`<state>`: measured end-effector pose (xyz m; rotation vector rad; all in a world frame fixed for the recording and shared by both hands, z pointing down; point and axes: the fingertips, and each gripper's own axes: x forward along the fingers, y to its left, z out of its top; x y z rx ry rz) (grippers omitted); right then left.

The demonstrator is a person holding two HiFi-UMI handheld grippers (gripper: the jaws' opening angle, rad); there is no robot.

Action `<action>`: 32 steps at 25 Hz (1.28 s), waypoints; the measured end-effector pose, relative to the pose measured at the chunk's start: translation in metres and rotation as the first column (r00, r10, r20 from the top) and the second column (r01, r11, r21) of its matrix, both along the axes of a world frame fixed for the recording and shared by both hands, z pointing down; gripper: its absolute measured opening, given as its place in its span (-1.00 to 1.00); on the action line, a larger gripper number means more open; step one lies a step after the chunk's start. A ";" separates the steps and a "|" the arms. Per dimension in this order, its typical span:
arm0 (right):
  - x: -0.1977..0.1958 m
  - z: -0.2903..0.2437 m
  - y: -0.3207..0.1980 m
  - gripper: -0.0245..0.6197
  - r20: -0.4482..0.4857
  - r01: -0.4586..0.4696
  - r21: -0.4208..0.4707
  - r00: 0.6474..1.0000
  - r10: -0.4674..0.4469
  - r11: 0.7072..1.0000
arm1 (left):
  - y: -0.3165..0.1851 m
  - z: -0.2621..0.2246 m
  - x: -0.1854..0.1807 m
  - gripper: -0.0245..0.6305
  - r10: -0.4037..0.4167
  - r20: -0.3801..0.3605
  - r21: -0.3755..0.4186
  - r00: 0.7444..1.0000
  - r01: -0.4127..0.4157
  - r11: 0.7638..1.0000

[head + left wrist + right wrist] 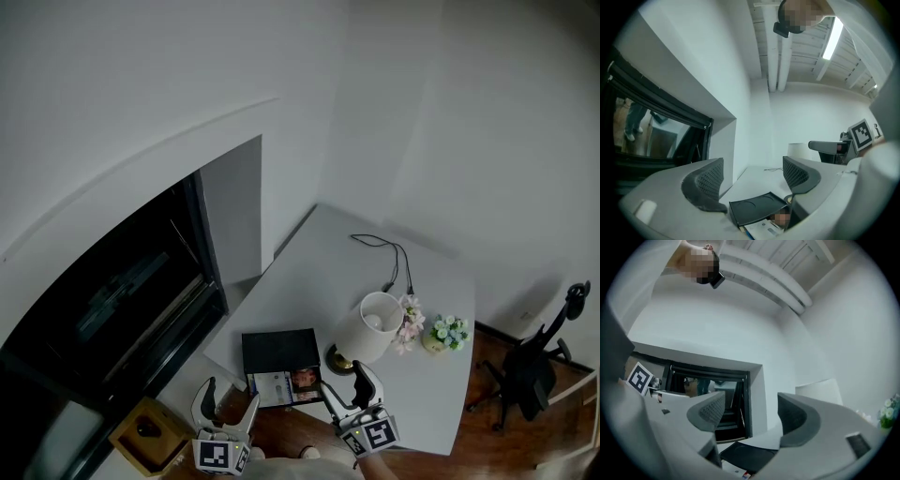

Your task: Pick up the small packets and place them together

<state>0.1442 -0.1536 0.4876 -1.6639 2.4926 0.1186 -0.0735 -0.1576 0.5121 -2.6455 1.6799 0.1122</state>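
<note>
The packets [284, 385] lie flat at the near edge of my worktop [375, 272], right against the black folder [279, 352] — a pale, blue-printed one at left, a reddish one touching it at right. Print too small to read.

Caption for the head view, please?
Left gripper and right gripper hover, jaws open, by a white table with a white-shaded lamp.

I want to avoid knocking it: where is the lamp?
In the head view, the lamp stands by the table's near edge, between the black folder on its left and the pink flowers on its right.
</note>
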 end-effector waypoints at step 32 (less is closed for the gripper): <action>-0.099 0.346 -0.043 0.05 0.255 0.281 -0.960 0.880 -0.401 0.008 | 0.017 0.000 -0.038 0.14 -0.083 0.045 -0.002 0.995 0.084 0.996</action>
